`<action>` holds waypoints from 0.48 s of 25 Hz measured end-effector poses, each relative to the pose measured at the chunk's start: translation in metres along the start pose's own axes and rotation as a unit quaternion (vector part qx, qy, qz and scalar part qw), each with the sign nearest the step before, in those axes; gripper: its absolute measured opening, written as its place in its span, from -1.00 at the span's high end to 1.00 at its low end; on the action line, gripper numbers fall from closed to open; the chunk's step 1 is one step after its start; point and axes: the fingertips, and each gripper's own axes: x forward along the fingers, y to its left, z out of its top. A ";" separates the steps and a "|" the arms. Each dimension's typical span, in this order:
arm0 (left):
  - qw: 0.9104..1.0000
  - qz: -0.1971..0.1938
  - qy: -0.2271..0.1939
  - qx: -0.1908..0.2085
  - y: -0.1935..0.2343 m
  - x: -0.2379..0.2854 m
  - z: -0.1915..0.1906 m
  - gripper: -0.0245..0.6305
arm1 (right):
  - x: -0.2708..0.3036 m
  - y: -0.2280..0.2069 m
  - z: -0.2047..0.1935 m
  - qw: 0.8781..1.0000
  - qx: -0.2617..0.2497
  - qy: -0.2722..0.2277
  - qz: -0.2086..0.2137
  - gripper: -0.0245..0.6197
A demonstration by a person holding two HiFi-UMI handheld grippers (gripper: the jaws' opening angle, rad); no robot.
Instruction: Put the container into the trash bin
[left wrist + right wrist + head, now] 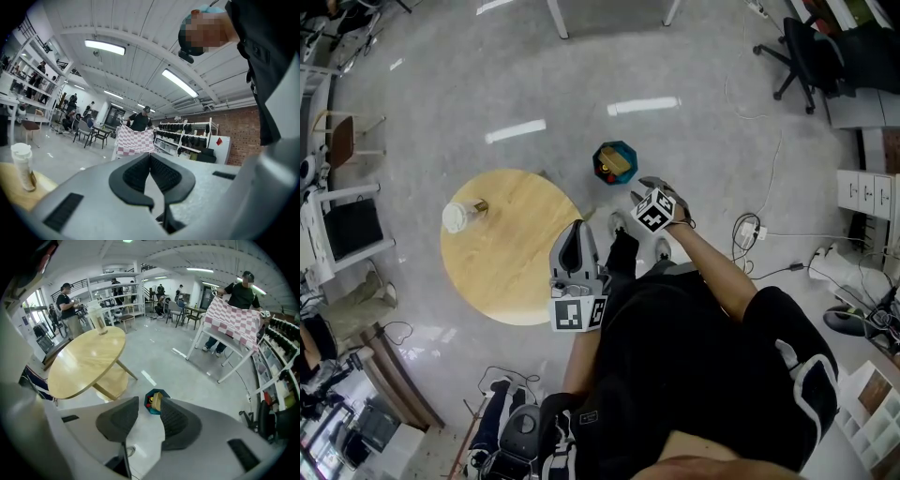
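Closest in, the person's black-clad torso [694, 375] is filling the lower part of the head view, with both arms reaching forward. The left gripper [150, 158] is hanging level just off the near edge of the table, its dark ribbed pads meeting at the tips with nothing caught between them; a little further out, the right gripper [149, 399] is pointing steeply down at the floor, its jaws standing apart and gripping nothing, so that the ground is showing through the gap; straight beyond that gap, the small teal trash bin [598, 159] is sitting on the polished grey concrete floor [703, 122], near the table but clear of it; the tan boxy container [620, 162] is resting inside this bin, propped at a tilt, with a few small red and yellow bits lying beside it. To the left of the bin in the head view, the round light-wood table [516, 272] is standing on splayed wooden legs; on the side of it away from the person, a clear cup with a white lid [456, 217] is standing upright close to the rim. Further off, a black office chair [802, 47] is standing at the top right of the head view; in the gripper views, a person across the room is holding up a red-and-white checked cloth [234, 317] behind a white metal frame [220, 362], and other people are sitting and standing among tables and shelving at the far end.
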 end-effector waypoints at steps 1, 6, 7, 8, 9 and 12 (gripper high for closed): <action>1.000 -0.001 -0.001 0.001 -0.003 -0.002 0.000 0.89 | -0.003 0.000 -0.001 1.000 0.000 -0.003 -0.003 0.45; 1.000 -0.003 -0.012 0.009 -0.025 -0.012 0.004 0.90 | -0.024 0.001 -0.009 1.000 -0.002 -0.026 -0.014 0.71; 1.000 -0.003 -0.015 0.012 -0.031 -0.014 0.005 0.89 | -0.030 0.003 -0.011 0.999 -0.001 -0.031 -0.012 0.74; 1.000 -0.003 -0.018 0.014 -0.038 -0.017 0.007 0.89 | -0.037 0.005 -0.013 0.999 -0.001 -0.036 -0.009 0.76; 1.000 -0.003 -0.021 0.016 -0.045 -0.021 0.008 0.89 | -0.044 0.008 -0.016 0.999 -0.002 -0.041 -0.006 0.79; 0.999 -0.003 -0.028 0.023 -0.067 -0.034 0.007 0.89 | -0.069 0.017 -0.025 0.998 -0.001 -0.065 -0.002 0.81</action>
